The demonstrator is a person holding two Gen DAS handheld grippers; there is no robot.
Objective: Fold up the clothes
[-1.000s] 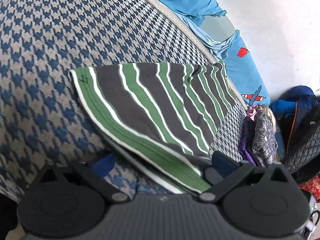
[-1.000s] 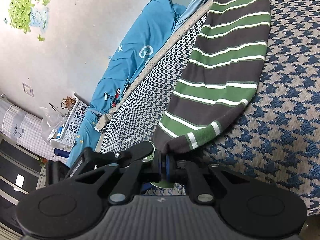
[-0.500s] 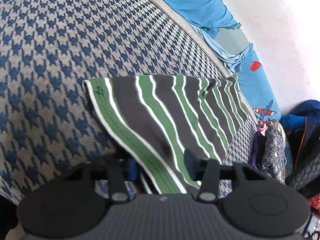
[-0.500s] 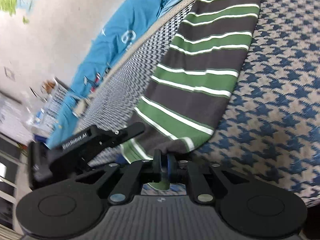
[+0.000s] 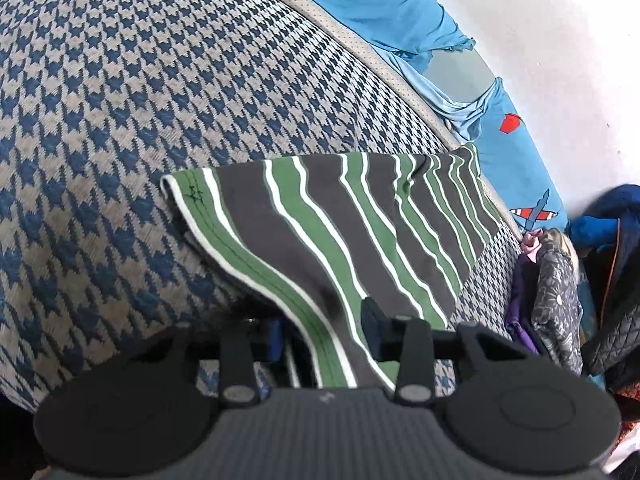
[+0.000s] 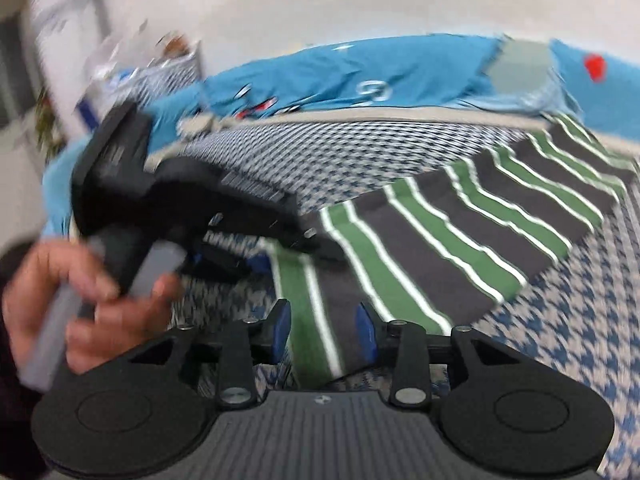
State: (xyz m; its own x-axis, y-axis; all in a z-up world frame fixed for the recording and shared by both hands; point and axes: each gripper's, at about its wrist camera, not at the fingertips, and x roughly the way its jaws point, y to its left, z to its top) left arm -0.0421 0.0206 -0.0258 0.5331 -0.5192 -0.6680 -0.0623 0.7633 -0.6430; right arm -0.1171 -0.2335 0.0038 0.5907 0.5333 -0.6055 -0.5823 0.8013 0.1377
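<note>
The grey, green and white striped knit garment (image 5: 352,236) lies on the blue-and-beige houndstooth bed cover (image 5: 120,120), its near corner between the left gripper (image 5: 324,332) jaws, which clamp the bunched cloth. The right gripper (image 6: 322,330) jaws are opening, cloth between them, pads apart from it. That view is blurred. A hand (image 6: 84,300) holds the left gripper. Beyond lies a bright blue printed sheet (image 5: 376,4).

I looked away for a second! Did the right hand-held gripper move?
Yes. The right hand-held gripper swung round: the blue sheet, earlier slanting up the left of its view, now lies level across the top. Its jaws are opening, the striped garment loose between them.
</note>
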